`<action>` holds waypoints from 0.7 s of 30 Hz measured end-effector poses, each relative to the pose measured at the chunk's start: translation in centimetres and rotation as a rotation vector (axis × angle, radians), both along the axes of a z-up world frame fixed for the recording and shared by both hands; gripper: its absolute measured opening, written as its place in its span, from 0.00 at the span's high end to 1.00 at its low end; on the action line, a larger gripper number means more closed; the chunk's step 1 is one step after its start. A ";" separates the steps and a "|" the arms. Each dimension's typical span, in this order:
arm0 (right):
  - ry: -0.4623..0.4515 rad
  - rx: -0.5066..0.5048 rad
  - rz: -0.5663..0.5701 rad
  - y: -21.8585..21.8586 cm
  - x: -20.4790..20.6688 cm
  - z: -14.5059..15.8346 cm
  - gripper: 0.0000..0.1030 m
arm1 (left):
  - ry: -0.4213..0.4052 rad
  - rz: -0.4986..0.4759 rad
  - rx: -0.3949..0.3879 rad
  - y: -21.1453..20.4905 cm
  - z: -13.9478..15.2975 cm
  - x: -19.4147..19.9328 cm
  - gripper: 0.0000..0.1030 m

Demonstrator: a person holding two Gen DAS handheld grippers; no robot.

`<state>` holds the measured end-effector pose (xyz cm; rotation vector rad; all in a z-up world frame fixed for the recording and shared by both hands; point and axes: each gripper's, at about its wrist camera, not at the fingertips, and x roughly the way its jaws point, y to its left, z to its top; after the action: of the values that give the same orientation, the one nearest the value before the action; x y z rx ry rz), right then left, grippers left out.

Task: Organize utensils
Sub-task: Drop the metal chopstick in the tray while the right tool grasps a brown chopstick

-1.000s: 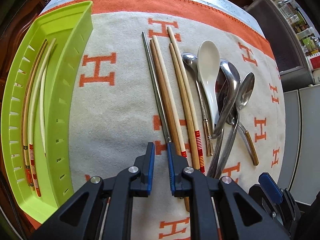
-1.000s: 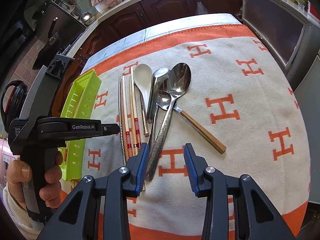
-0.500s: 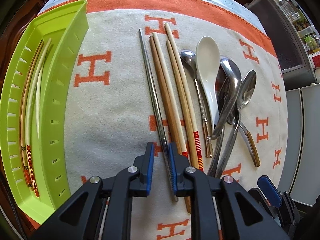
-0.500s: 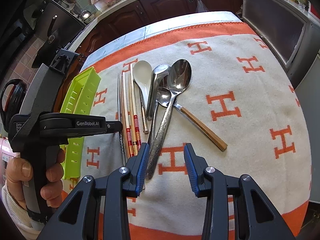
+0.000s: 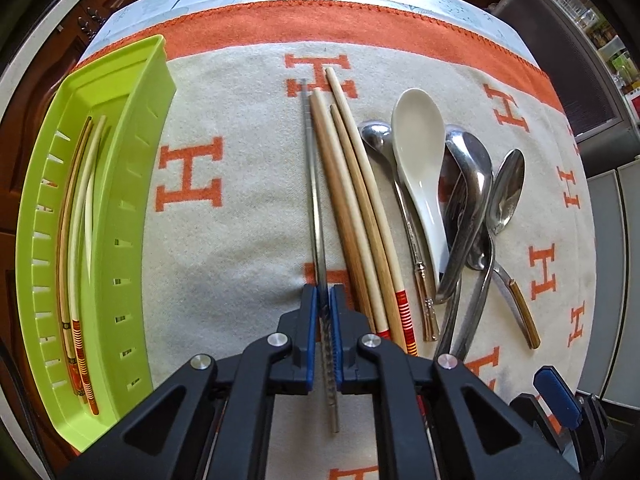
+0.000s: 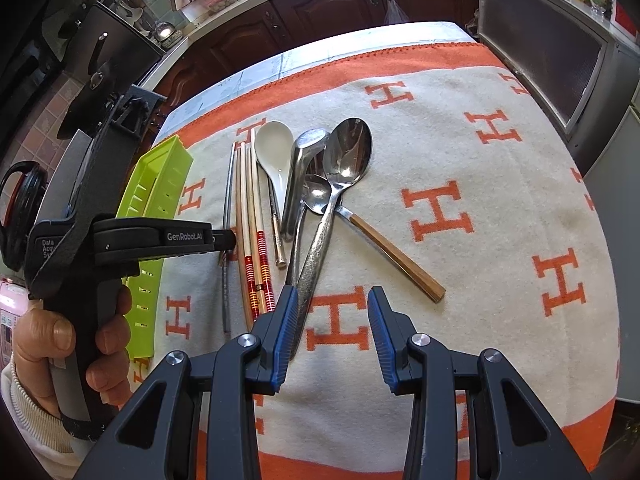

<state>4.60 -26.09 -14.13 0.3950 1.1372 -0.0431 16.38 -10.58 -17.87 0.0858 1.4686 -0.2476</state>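
Observation:
My left gripper [image 5: 323, 300] is shut on a thin metal chopstick [image 5: 314, 184], pinching it near its ridged handle end. It also shows in the right wrist view [image 6: 227, 200]. Three wooden chopsticks [image 5: 352, 216] lie just right of it on the cloth. Further right lie a white ceramic spoon [image 5: 420, 160] and several metal spoons [image 5: 468, 208]. A green slotted tray [image 5: 132, 184] on the left holds chopsticks [image 5: 76, 240]. My right gripper [image 6: 333, 304] is open and empty above the cloth, next to a metal spoon handle [image 6: 316, 256].
A cream blanket with orange H letters [image 6: 460, 208] covers the table. The left hand-held gripper body [image 6: 120, 240] stands left in the right wrist view. Dark cabinets [image 6: 320, 4] lie beyond the far edge; an appliance [image 6: 552, 52] stands at the right.
My left gripper has moved forward along the metal chopstick and closed its fingers on it. The right gripper has stayed still and open.

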 end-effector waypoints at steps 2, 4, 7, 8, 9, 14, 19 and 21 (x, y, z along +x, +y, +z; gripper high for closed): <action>0.006 0.008 0.007 0.1 0.0 0.0 0.64 | 0.010 0.003 -0.015 0.7 0.0 -0.1 0.97; 0.007 0.006 0.011 0.2 0.1 0.0 0.66 | 0.012 -0.005 -0.023 2.0 0.1 -0.5 0.97; 0.024 0.006 0.046 1.2 0.8 0.0 0.68 | 0.004 -0.006 -0.042 3.5 0.7 -1.4 0.97; 0.024 0.006 0.046 1.2 0.8 0.0 0.69 | 0.001 -0.005 -0.055 4.0 1.1 -1.7 0.97; 0.031 0.009 0.059 1.6 1.2 -0.1 0.71 | -0.007 -0.002 -0.068 4.6 1.6 -2.0 0.97; 0.064 0.046 0.122 3.3 3.0 -0.4 0.73 | -0.052 -0.005 -0.126 7.4 4.5 -3.8 0.97; 0.134 0.169 0.197 5.0 6.1 -1.4 0.79 | -0.078 0.018 -0.197 10.3 6.8 -4.7 0.97; 0.171 0.182 0.195 5.6 7.5 -2.1 0.80 | -0.086 0.030 -0.221 11.3 7.5 -4.9 0.97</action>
<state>12.08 -20.54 -16.22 0.4459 1.3494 0.2022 11.49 0.73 -10.40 -0.1032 1.3476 -0.3760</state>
